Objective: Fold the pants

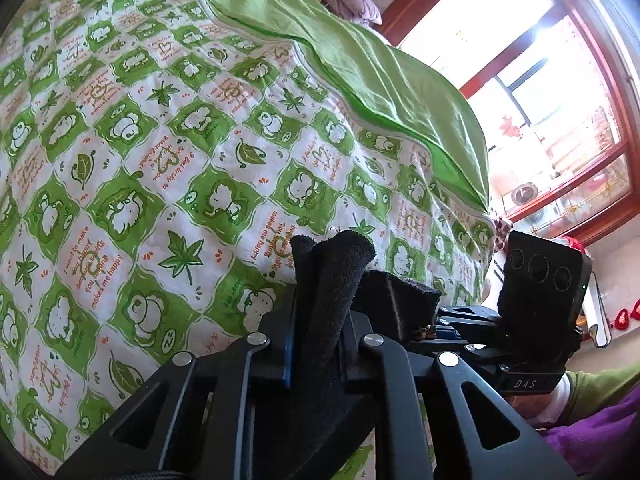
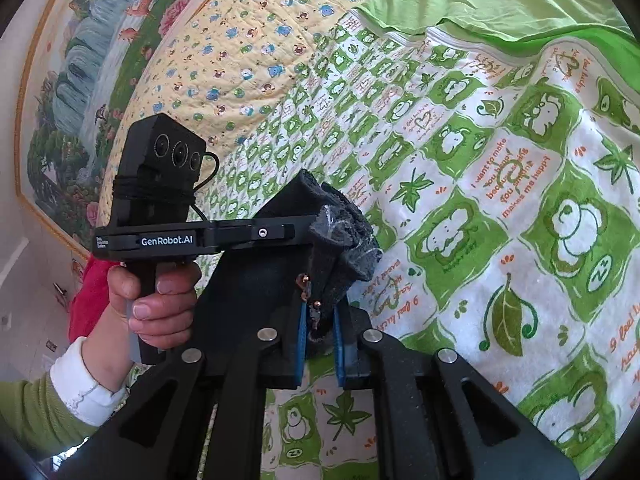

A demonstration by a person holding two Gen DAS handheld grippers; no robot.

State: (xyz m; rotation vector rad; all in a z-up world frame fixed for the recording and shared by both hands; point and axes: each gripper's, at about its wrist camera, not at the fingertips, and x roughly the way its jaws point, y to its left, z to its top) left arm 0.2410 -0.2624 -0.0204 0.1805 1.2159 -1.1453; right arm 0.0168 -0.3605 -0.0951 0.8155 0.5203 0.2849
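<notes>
Black cloth, the pants (image 1: 320, 320), sits pinched in both tools, up above the bed. The left tool (image 1: 320, 308) is closed on one bunch of the dark cloth, which pokes up past its fingers. The right tool (image 2: 324, 304) is closed on another bunch, with the blue pads (image 2: 301, 344) pressing the cloth from each side. Both tools are close together, and in the right view the left tool sits just beside the right one, held in the left hand (image 2: 156, 304). Most of the pants cannot be seen, because they hang below or behind the tools. Under them lies a quilt (image 1: 160, 168) with green squares, leaves and little white animals. A plain green sheet (image 1: 380, 80) lies across the far part of the bed, and a yellow quilt (image 2: 224, 56) lies past that. What could go wrong, I think: the cloth is only held by small bunches, so a hard tug could pull it out of a tool and the pants would drop in a heap. The fold could also come out crooked if one tool holds more cloth than the other. The hanging part might drag on the quilt and wrinkle. No boxes, bins or baskets show here, so nothing is held inside anything.
</notes>
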